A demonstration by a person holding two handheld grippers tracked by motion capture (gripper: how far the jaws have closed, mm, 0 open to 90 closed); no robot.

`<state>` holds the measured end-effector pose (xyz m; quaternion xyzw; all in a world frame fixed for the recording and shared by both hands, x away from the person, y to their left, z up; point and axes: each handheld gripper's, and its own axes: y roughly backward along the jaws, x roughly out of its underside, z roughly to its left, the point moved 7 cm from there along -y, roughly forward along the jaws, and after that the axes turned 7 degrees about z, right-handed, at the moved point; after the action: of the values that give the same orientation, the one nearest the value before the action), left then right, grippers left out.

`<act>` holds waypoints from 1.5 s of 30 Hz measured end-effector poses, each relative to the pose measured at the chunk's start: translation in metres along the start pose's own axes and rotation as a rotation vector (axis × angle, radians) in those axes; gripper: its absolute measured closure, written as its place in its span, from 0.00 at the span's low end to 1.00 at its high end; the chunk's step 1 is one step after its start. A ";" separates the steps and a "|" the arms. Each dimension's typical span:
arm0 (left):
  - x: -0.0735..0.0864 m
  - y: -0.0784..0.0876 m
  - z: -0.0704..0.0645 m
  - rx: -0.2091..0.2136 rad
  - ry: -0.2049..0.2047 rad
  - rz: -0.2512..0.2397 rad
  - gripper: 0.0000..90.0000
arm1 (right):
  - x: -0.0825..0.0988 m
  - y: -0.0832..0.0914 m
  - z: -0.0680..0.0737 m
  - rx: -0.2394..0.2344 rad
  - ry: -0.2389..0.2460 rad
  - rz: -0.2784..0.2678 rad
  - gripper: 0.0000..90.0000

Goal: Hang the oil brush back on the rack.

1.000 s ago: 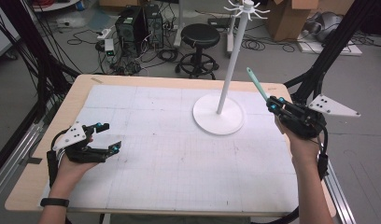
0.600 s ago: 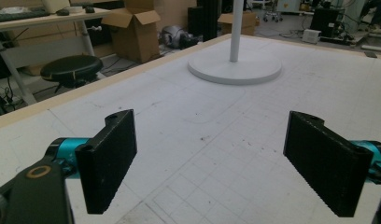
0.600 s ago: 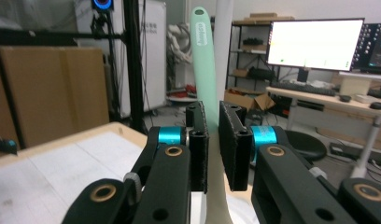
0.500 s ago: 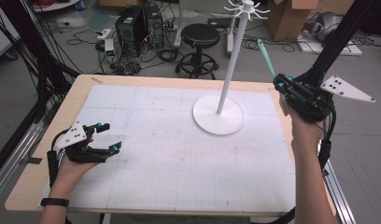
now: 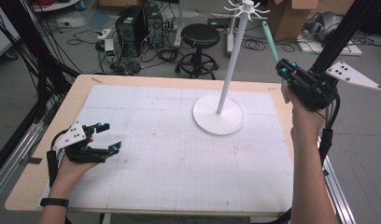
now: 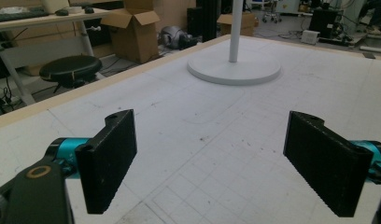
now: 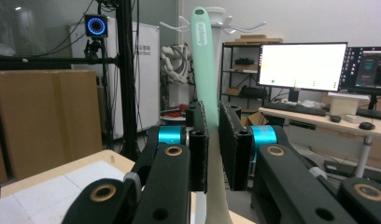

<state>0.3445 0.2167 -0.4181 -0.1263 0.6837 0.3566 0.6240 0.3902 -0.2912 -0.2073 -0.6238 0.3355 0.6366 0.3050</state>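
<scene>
Here we hold the right gripper (image 5: 285, 70) raised beside the white rack (image 5: 233, 63), its jaws pinching a mint-green handle (image 7: 205, 88) that points up near the rack's hooked top. Our left gripper (image 5: 106, 136) rests on the table mat (image 5: 170, 154), jaws spread, nothing between them

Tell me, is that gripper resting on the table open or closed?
Open. The left gripper has its two black jaws standing far apart in its own view, with only bare white table between them and nothing gripped.
</scene>
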 end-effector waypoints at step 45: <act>0.000 0.000 -0.002 0.013 -0.001 0.002 0.20 | -0.003 -0.032 0.012 0.047 0.051 0.048 0.92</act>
<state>0.3431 0.2156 -0.4184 -0.1217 0.6858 0.3530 0.6247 0.4089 -0.2630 -0.2056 -0.6240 0.3731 0.6197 0.2957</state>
